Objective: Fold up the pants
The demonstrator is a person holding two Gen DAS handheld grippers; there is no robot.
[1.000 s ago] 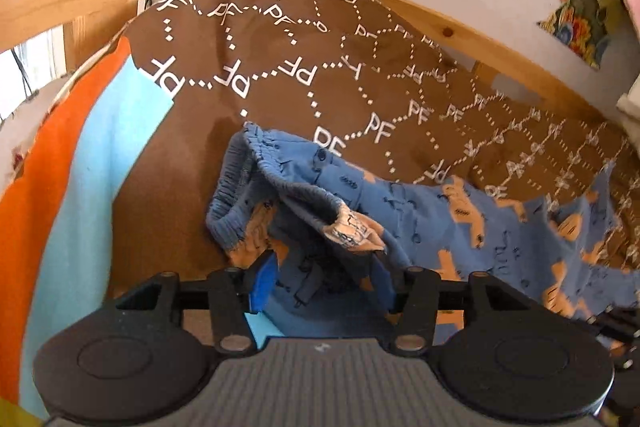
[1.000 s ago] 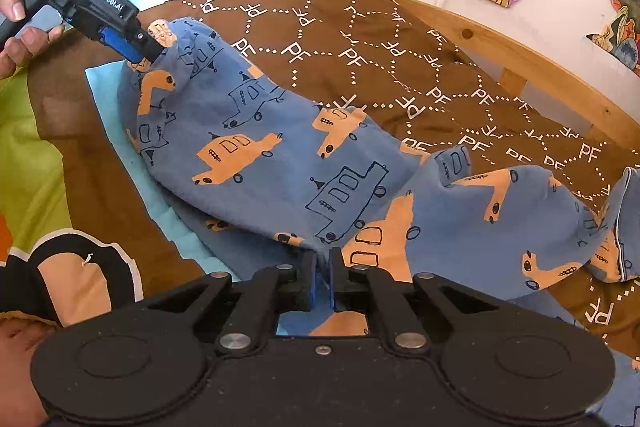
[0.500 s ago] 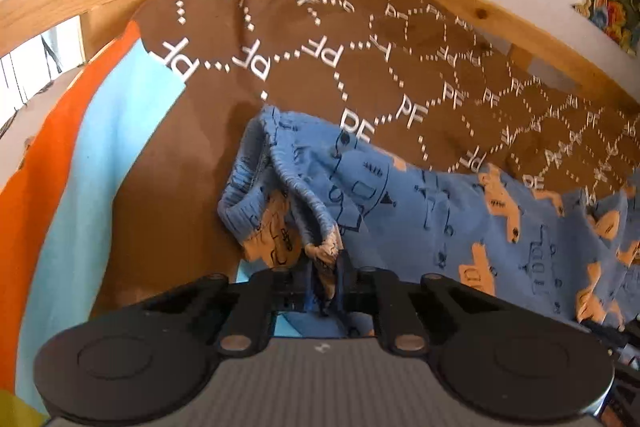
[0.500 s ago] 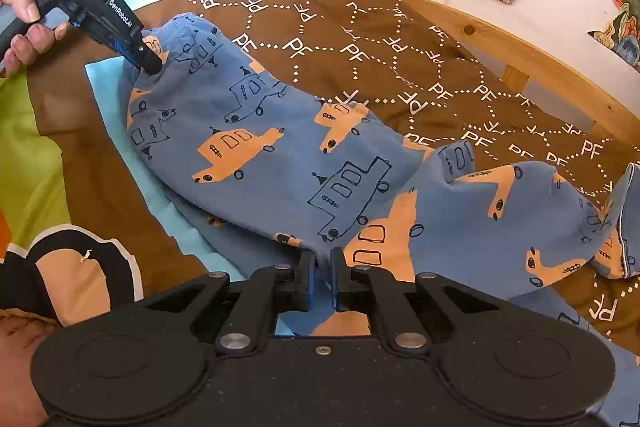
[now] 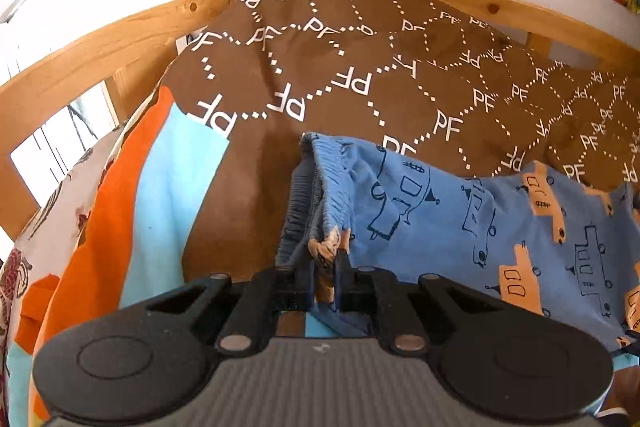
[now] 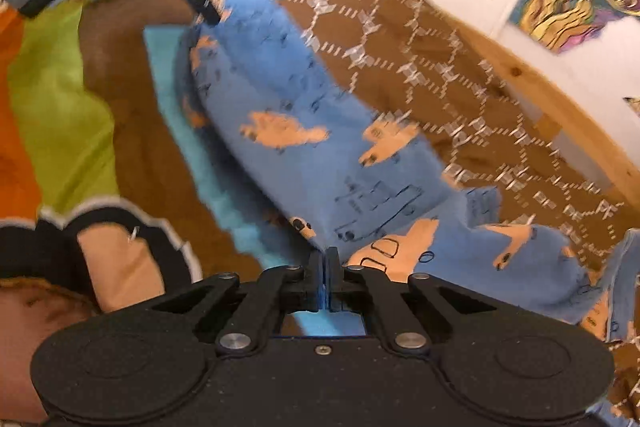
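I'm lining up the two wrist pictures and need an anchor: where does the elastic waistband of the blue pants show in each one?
Left wrist view: the waistband runs up the centre, its near end pinched in the left gripper.
Right wrist view: it is at upper left, where the left gripper grips the pants; motion blur hides the ribbing.
Shared landmark: the brown PF-print blanket behind the pants.

Lettering on the bedding

The brown blanket (image 5: pixel 360 75) carries white "PF" letters repeated across its dotted hexagon pattern; print on the left gripper (image 6: pixel 210 15) is too blurred to read.
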